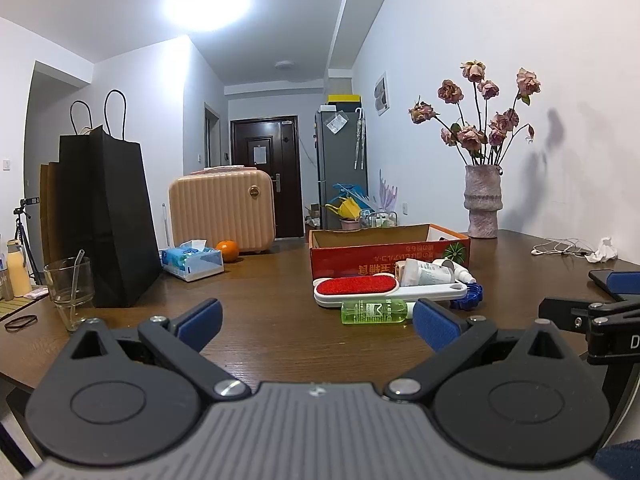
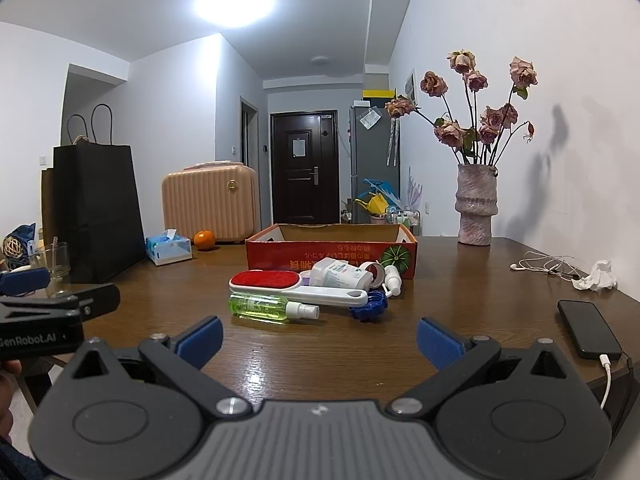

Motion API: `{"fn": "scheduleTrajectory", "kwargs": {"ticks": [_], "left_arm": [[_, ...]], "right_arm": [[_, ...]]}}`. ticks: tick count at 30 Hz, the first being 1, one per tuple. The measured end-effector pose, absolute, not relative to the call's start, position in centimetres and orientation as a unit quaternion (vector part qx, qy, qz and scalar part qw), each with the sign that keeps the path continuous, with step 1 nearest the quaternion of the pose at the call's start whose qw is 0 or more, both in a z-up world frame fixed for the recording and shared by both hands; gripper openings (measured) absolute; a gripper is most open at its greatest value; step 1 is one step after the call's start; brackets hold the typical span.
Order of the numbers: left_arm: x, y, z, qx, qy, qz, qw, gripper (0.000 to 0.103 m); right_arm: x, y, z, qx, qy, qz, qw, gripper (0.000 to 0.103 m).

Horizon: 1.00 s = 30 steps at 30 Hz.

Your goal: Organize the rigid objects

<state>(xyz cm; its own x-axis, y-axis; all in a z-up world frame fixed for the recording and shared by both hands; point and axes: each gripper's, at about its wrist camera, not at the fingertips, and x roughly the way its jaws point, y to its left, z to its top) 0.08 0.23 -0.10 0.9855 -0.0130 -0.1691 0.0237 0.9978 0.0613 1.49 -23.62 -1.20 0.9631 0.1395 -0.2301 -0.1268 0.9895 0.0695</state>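
Note:
A small pile lies on the brown table in front of a red cardboard box [image 1: 384, 258] [image 2: 328, 246]. It holds a white lint brush with a red pad [image 1: 360, 286] [image 2: 280, 282], a green spray bottle [image 1: 374, 311] [image 2: 264, 308], a white labelled bottle [image 1: 428, 272] [image 2: 340, 274], a small white pump bottle [image 2: 393, 278] and a blue ribbed cap [image 1: 468, 296] [image 2: 370, 306]. My left gripper [image 1: 316, 326] is open, short of the pile, nothing between its fingers. My right gripper [image 2: 320, 340] is open too, empty, just before the green bottle.
A black paper bag [image 1: 108, 220], a glass with a straw [image 1: 70, 288], a tissue box [image 1: 192, 260], an orange [image 1: 227, 250] and a beige case [image 1: 222, 210] stand left. A vase of dried roses [image 2: 476, 208], earphones [image 2: 544, 266], crumpled paper [image 2: 598, 276] and a charging phone [image 2: 588, 328] lie right.

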Motion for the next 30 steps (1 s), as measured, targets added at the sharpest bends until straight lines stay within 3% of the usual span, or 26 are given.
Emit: {"fn": "scheduleTrajectory", "kwargs": {"ticks": [30], "left_arm": [[-0.21, -0.20, 0.03, 0.036, 0.081, -0.008, 0.996, 0.103]], "right_arm": [[1.53, -23.62, -1.17, 0.028, 0.118, 0.066, 0.990, 0.103]]}}
